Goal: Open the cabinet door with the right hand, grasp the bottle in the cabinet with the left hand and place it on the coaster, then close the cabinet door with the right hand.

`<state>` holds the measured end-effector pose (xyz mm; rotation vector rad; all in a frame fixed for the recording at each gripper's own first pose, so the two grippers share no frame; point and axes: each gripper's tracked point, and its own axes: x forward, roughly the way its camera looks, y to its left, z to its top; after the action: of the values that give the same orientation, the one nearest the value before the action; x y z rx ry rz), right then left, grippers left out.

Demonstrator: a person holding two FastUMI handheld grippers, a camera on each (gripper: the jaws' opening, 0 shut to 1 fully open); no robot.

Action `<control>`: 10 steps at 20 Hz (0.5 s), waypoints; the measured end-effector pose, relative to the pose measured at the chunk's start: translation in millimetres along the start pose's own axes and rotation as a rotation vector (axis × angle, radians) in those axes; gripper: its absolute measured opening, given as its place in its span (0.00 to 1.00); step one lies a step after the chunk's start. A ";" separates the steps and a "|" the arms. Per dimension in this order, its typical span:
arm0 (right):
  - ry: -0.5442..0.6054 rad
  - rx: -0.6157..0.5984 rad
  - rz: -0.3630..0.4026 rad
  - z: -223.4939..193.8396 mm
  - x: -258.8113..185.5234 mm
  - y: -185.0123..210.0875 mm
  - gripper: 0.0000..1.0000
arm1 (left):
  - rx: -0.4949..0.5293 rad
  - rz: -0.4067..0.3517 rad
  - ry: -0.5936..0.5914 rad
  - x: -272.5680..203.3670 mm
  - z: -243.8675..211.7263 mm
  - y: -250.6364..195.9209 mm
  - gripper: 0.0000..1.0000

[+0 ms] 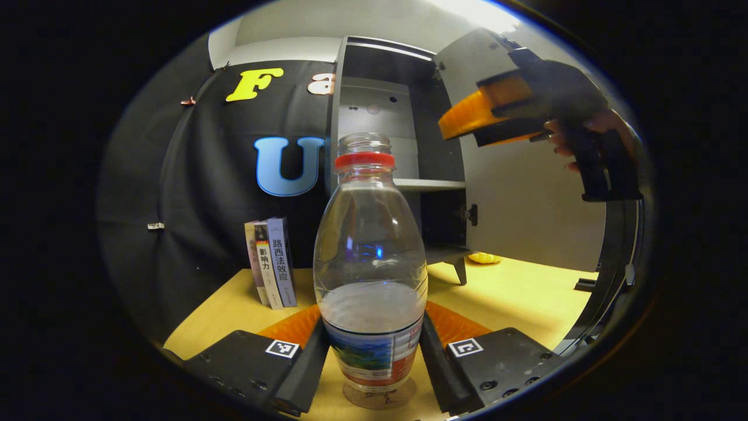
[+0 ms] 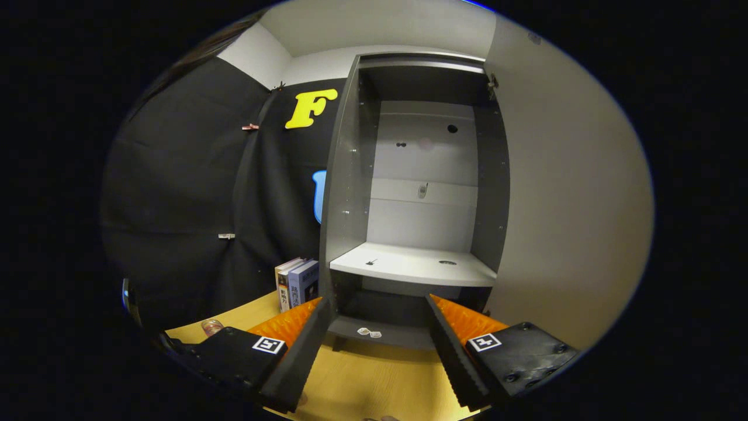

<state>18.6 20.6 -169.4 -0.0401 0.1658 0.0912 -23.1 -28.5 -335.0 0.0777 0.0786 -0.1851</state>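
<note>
In the left gripper view, the left claw is clamped on the bottle, both fingers pressing its lower sides. The bottle stands upright on the coaster, on the desk in front of the cabinet. The books stand left of the bottle. The right claw is held up by a hand near the open cabinet door. In the right gripper view, the right claw is spread apart, holding nothing, facing the cabinet.
</note>
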 end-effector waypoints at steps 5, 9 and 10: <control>0.041 0.035 0.003 -18.3 7.1 -3.1 0.98 | 0.015 0.006 0.036 5.5 -32.4 -2.8 0.78; 0.070 0.044 0.001 -32.5 11.5 -9.3 0.98 | -0.003 0.007 0.062 10.8 -53.2 -2.2 0.80; 0.082 0.043 0.003 -36.7 11.9 -10.2 0.98 | 0.006 0.007 0.068 13.8 -56.9 -1.6 0.80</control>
<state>25.3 9.8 -207.2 -0.0003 0.2499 0.0890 -13.9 -27.7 -392.9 0.0905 0.1457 -0.1754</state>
